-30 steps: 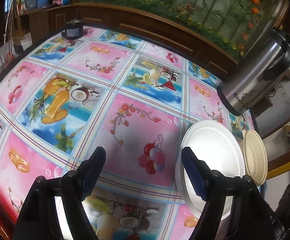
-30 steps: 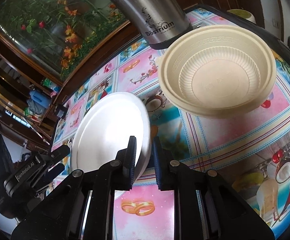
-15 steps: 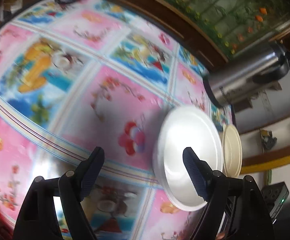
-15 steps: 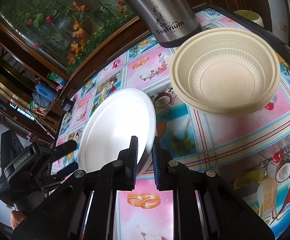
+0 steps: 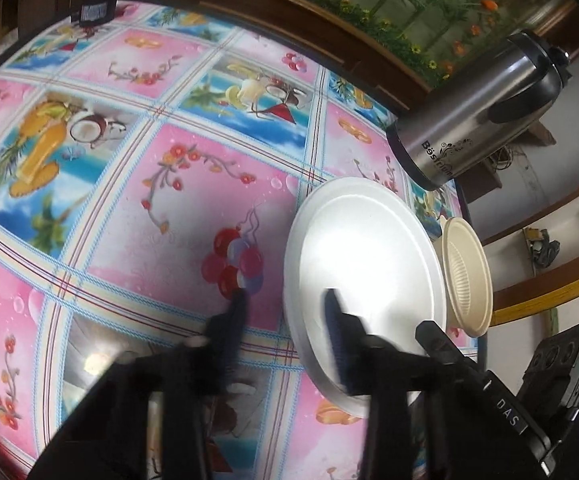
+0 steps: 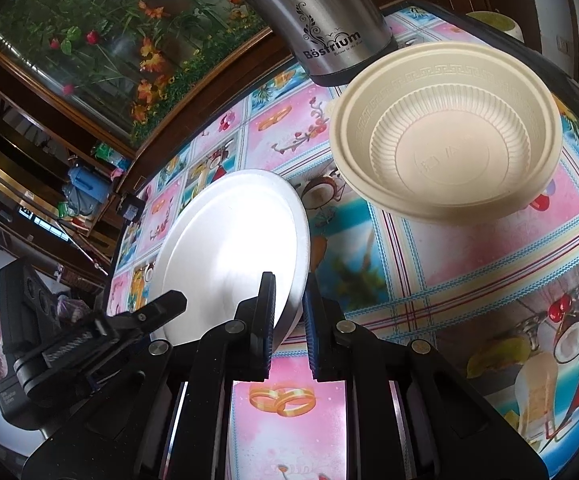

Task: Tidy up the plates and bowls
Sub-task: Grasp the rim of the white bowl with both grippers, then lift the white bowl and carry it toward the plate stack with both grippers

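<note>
Right wrist view: the right gripper (image 6: pixel 287 320) pinches the near rim of the white plate (image 6: pixel 229 248), which tilts up toward ten o'clock, clear of the tablecloth (image 6: pixel 469 248). The cream bowl (image 6: pixel 449 148) sits at one o'clock, just below the steel flask (image 6: pixel 329 20). Over the last second the plate has swung closer to the left gripper (image 5: pixel 285 320), whose fingers have narrowed but remain apart, one over the plate's face, the other over the cloth at its nine o'clock edge. I judge a handover or two-handed steadying is coming before the plate is placed; the bowl is untouched.
</note>
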The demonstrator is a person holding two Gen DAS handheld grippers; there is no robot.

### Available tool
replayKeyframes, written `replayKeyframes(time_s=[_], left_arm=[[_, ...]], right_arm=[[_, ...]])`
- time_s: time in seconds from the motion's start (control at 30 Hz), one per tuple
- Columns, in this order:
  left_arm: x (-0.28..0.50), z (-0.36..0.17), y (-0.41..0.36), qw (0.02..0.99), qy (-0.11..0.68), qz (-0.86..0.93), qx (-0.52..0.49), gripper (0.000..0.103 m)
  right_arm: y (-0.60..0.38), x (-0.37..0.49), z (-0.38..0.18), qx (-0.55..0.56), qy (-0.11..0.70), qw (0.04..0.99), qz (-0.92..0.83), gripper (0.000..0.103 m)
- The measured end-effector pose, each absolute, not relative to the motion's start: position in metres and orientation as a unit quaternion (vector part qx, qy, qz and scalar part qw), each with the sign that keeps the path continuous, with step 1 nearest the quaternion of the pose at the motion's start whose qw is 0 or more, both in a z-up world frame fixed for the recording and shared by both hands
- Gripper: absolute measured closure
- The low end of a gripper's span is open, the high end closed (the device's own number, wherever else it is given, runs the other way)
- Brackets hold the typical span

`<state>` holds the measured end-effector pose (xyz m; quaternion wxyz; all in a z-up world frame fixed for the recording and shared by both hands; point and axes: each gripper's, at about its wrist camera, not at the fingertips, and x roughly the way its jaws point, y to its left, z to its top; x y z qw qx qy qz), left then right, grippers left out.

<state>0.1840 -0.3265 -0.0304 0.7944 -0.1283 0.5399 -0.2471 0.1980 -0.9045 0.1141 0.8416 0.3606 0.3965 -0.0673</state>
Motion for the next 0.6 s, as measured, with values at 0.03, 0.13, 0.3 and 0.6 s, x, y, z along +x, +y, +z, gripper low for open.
replayKeyframes(time_s=[0.03,0.13,0.3,0.6], left_arm=[[0.184,-0.031,-0.327,0.795,0.538,-0.249,-0.125,0.083],[0.183,-0.029,-0.331,0.798,0.533,-0.259,-0.115,0.093],[0.179,-0.028,-0.337,0.805,0.525,-0.260,-0.094,0.095],[0.160,-0.019,-0.343,0.833,0.493,-0.249,-0.037,0.094]], right_arm=[[-0.905,0.198,0.113,0.362,0.397,0.840,-0.067,0.090],[-0.905,0.198,0.113,0.367,0.396,0.840,-0.063,0.090],[-0.904,0.196,0.115,0.355,0.391,0.846,-0.077,0.093],[-0.907,0.191,0.121,0.358,0.382,0.848,-0.079,0.094]])
